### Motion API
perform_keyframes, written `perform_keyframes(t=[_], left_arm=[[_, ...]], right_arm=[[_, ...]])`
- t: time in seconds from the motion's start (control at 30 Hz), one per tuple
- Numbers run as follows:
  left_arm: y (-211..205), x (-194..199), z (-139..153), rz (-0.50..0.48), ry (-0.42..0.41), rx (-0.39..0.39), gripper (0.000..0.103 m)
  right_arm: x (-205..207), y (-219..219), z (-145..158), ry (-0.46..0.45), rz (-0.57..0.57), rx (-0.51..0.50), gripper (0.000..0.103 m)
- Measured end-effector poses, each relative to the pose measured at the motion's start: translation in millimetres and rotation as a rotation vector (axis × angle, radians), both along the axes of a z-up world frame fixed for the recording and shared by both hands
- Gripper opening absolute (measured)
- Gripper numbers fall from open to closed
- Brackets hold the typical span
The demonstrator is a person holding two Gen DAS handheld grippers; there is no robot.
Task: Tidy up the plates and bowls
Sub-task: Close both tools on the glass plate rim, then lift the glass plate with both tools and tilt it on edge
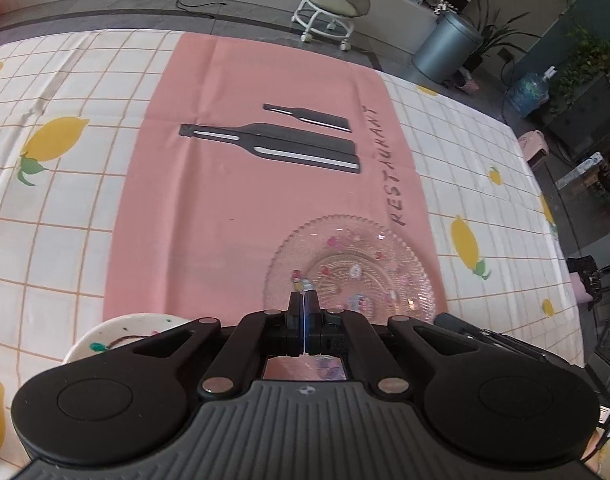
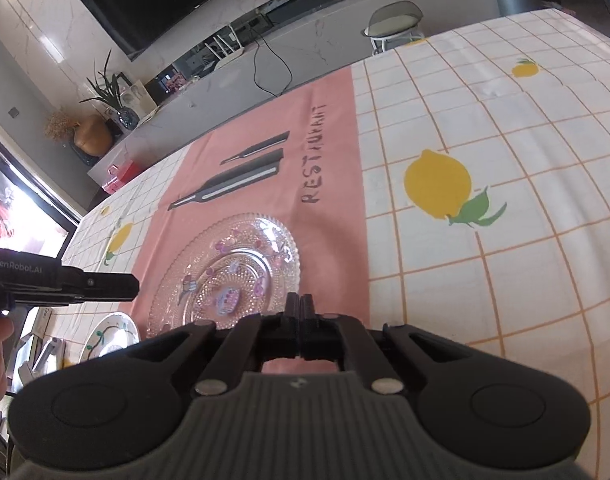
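Left to right, clock directions read off each wrist view.

White ceramic bowl with painted cherry pattern (image 1: 121,334) sits at about 8 o'clock in the left view, on the lemon-print checked tablecloth (image 1: 57,216) just off the near-left corner of the pink placemat printed with black bottles and "RESTAURANT" (image 1: 233,184). It is partly hidden by the tongs' body and nothing touches it. Probably parked there as the next item to sort.

Left gripper (image 1: 303,300): jaws fully together, only a thin seam between the pads. The tips overlap the near rim of the clear pressed-glass plate with pink floral decals (image 1: 357,268) in the picture. Whether they pinch the rim or hang just above it cannot be told; the glass is transparent and the tips cover the contact point.

The glass plate lies flat on the placemat's near-right area, at 5 o'clock of the mat. In the right view it is at 9–10 o'clock of the tips.

Right gripper (image 2: 301,302): jaws also closed, tips at the plate's near-right edge, nothing visibly between them. In its view the left tool comes in from 9 o'clock, clear of the plate.

Judgement: both tongs are closed and staged around the plate, so the plate is likely the current target and stacking with the bowl is not yet done.
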State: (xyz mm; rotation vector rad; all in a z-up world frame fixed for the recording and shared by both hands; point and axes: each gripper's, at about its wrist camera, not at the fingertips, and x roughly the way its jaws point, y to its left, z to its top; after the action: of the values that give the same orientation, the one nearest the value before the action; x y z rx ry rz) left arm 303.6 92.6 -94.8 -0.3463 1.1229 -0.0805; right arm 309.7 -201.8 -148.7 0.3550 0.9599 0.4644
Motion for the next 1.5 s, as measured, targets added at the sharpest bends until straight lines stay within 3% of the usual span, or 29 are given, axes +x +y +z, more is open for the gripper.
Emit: perform_keyframes(t=[0.07,0.13,0.3,0.47,0.7,0.83,0.93,1.13,1.27,1.33,1.5], left_arm=[[10.0,5.0,-6.3,0.031,0.043,0.064,0.002],[18.4,7.6,-11.8,0.043,0.050,0.078,0.002],[37.8,11.9,-24.8,0.048,0.055,-0.063,0.003],[43.5,16.8,-38.8,0.060,0.075,-0.138,0.004],[56.8,12.2,-33.9,0.061,0.011,-0.212,0.021],[46.7,16.7,-38.1,0.029,0.037,-0.195,0.026],[41.2,17.7,-41.9,0.018,0.042,-0.183,0.026],[51.9,21.0,-52.8,0.051,0.064,-0.325,0.029],[72.0,15.6,-68.4,0.173,0.070,-0.492,0.028],[75.9,12.7,-73.7,0.226,0.067,-0.537,0.027],[67.9,16.4,-68.0,0.215,0.045,-0.507,0.032]], right_arm=[[2.3,-3.1,-3.9,0.014,-0.017,0.000,0.000],[4.7,-4.5,-7.1,0.036,-0.021,0.016,0.002],[5.9,-5.5,-10.8,0.058,-0.021,0.058,0.002],[11.1,-17.5,-18.3,0.121,-0.067,0.160,0.002],[13.8,-29.3,-19.0,0.155,-0.115,0.230,0.009],[14.4,-35.3,-21.8,0.177,-0.114,0.322,0.039],[13.3,-35.4,-21.7,0.176,-0.102,0.331,0.038],[20.3,-28.6,-34.6,0.230,-0.052,0.437,0.034],[28.6,-32.8,-43.3,0.266,-0.098,0.469,0.016],[27.9,-35.7,-47.7,0.275,-0.128,0.478,0.003],[24.7,-37.3,-45.5,0.270,-0.129,0.476,0.004]])
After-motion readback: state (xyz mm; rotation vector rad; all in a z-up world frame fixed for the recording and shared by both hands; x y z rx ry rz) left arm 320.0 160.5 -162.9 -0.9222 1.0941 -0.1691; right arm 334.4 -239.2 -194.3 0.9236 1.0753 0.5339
